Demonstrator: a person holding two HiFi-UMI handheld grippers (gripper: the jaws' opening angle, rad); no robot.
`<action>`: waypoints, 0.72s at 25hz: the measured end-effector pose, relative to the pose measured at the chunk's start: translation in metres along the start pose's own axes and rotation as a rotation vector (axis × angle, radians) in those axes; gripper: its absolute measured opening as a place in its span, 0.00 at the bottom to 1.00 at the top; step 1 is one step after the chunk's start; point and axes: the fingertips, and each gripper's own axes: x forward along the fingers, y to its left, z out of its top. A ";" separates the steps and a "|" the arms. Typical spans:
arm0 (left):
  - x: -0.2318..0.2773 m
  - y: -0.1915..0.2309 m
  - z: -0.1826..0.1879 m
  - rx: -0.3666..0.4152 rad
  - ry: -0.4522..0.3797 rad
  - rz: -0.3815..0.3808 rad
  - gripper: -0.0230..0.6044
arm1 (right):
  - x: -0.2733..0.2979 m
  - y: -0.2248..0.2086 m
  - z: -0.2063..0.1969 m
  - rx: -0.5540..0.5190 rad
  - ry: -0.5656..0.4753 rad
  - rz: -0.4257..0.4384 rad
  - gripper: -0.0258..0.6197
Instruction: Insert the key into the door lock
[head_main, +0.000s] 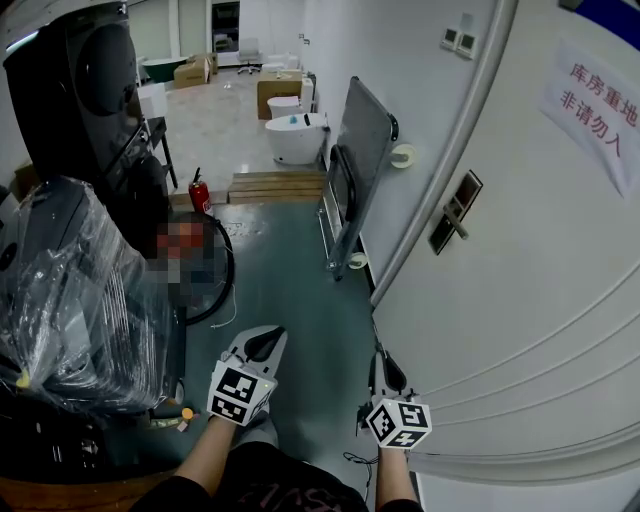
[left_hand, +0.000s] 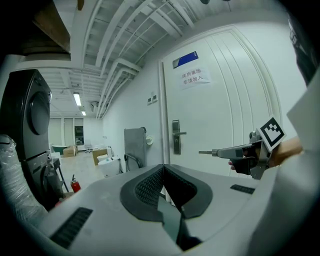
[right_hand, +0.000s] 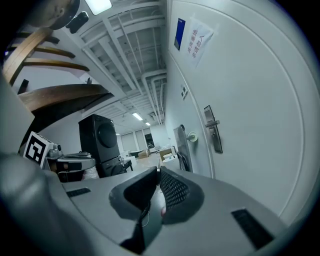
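Note:
The white door (head_main: 520, 290) fills the right side, with a dark lock plate and lever handle (head_main: 452, 213) up its edge. The same lock (left_hand: 176, 137) shows in the left gripper view and again as the lock (right_hand: 214, 134) in the right gripper view. My right gripper (head_main: 380, 355) is shut on a thin metal key (head_main: 374, 338) whose tip (left_hand: 205, 152) sticks out ahead toward the door, well short of the lock. In its own view the right gripper (right_hand: 158, 171) has its pads pressed together. My left gripper (head_main: 270, 335) hangs beside it, its jaws (left_hand: 162, 167) shut with nothing in them.
A plastic-wrapped machine (head_main: 70, 290) and a tall black appliance (head_main: 90, 90) stand at the left. A grey cart (head_main: 355, 170) leans on the wall beyond the door, with a fire extinguisher (head_main: 199, 192), a wooden pallet (head_main: 275, 185) and white toilets (head_main: 295, 135) farther back. A paper sign (head_main: 590, 105) hangs on the door.

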 end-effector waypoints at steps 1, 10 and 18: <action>0.005 0.008 -0.001 -0.003 0.001 -0.005 0.06 | 0.009 0.001 0.000 0.000 0.002 -0.005 0.16; 0.051 0.095 0.003 -0.017 0.004 -0.038 0.06 | 0.097 0.020 0.014 0.017 0.002 -0.051 0.16; 0.089 0.170 0.010 -0.002 0.004 -0.084 0.06 | 0.170 0.041 0.027 0.031 -0.021 -0.099 0.16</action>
